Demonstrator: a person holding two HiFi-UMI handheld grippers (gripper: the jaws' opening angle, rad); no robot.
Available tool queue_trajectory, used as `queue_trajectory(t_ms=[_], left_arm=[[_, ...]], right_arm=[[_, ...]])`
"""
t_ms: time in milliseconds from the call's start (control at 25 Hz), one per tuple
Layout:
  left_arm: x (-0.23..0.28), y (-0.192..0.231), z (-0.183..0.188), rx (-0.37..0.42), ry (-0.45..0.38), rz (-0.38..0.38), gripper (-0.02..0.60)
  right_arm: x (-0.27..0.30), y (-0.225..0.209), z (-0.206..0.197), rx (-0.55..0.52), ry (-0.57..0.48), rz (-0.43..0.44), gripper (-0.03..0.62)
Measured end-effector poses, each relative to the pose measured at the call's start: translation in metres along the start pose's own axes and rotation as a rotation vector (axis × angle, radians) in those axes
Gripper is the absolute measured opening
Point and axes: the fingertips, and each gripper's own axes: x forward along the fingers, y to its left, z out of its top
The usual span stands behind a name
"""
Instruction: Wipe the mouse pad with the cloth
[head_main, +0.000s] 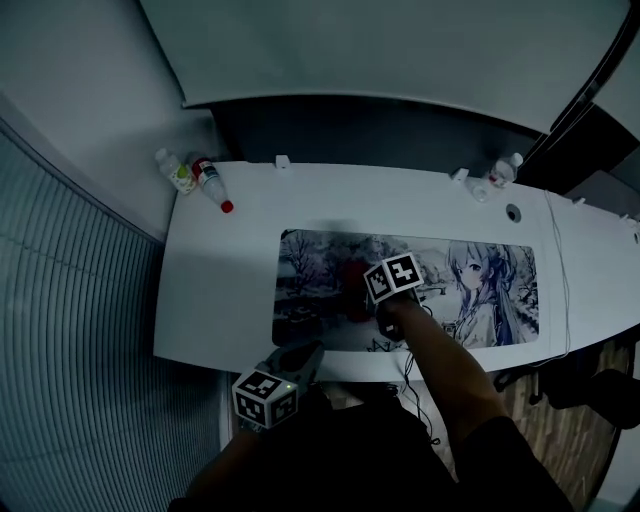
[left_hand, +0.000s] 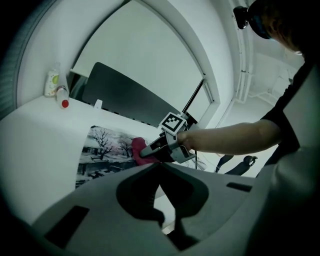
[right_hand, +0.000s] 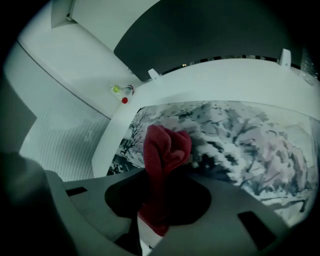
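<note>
The left gripper (head_main: 305, 352) and the right gripper (head_main: 368, 305) are both showing grey moulded shells, each carrying a white cube (head_main: 265, 397) printed with black square markers. The fingers (left_hand: 100, 200) are coming up broad, matte grey. The person is wearing a dark top (left_hand: 287, 117), seemingly with a short sleeve (head_main: 505, 445).

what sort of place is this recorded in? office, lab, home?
Probably an office or lab workstation: a long white desk with a round cable grommet, a dark divider panel behind it, and a large printed anime-art mouse pad where the right tool holds a red cloth.
</note>
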Motion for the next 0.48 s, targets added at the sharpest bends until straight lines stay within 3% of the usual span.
queue_trajectory(t_ms=[480], left_arm=[[-0.050, 0.054, 0.003, -0.017, 0.003, 0.023, 0.006]], right_arm=[[0.065, 0.087, 0.029, -0.023, -0.016, 0.039, 0.110]])
